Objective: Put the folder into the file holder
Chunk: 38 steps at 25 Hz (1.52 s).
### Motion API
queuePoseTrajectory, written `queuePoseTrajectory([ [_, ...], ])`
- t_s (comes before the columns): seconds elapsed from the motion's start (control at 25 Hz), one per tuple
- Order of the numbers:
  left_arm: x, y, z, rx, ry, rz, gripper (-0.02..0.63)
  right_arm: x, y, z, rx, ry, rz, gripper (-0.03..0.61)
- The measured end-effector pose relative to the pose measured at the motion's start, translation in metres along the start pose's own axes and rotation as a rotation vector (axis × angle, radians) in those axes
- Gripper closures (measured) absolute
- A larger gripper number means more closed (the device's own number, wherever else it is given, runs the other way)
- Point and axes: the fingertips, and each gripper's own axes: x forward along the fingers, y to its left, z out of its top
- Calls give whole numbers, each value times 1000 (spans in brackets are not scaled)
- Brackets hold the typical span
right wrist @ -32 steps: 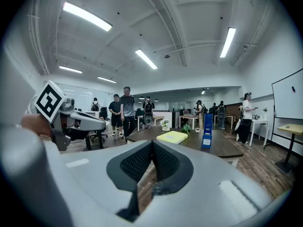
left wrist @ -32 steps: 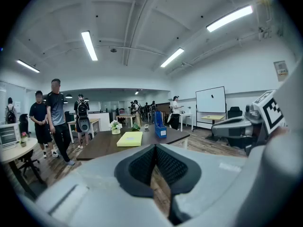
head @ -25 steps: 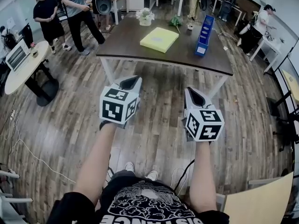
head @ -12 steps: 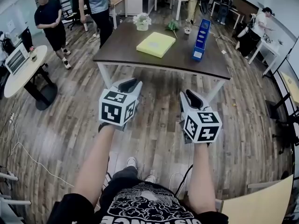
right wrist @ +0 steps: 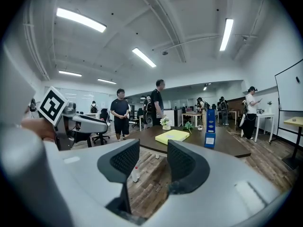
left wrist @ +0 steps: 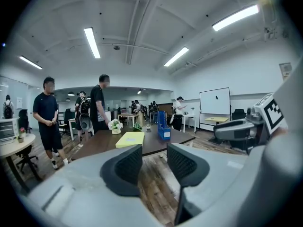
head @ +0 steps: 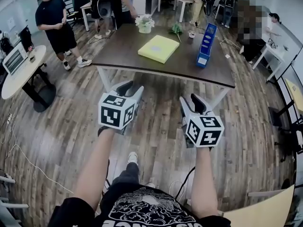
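Observation:
A yellow folder (head: 158, 48) lies flat on the dark table (head: 128, 56) ahead of me. A blue file holder (head: 207, 45) stands upright to its right. My left gripper (head: 127, 86) and right gripper (head: 195, 102) hang side by side over the wooden floor, short of the table's near edge. Both have just been opening their jaws, and both are open with nothing between them. The left gripper view shows the folder (left wrist: 130, 139) and holder (left wrist: 164, 126) beyond its jaws. The right gripper view shows the folder (right wrist: 172, 136) and holder (right wrist: 210, 127) too.
A flower pot (head: 145, 23), a small green plant (head: 176, 29) and a cup stand at the table's far side. People stand beyond the table at left (head: 59, 25). A round white table with a laptop (head: 19, 72) is at far left. A small bottle (right wrist: 136, 174) stands on the floor.
Both grippers have moved forward toward the table, and their jaws have gone from shut to open. The people at the back have shifted places.

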Motion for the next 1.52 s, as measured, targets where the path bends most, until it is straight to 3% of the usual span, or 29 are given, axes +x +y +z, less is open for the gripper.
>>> queuePoseTrajectory([
  [0.44, 60, 78, 12, -25, 5, 2, 339, 86, -20, 17, 30, -6, -64, 299],
  [0.84, 117, 143, 27, -49, 14, -55, 288, 162, -24, 33, 14, 42, -131, 224],
  [1.52, 175, 219, 33, -27, 26, -101, 250, 250, -21, 46, 20, 52, -192, 179],
])
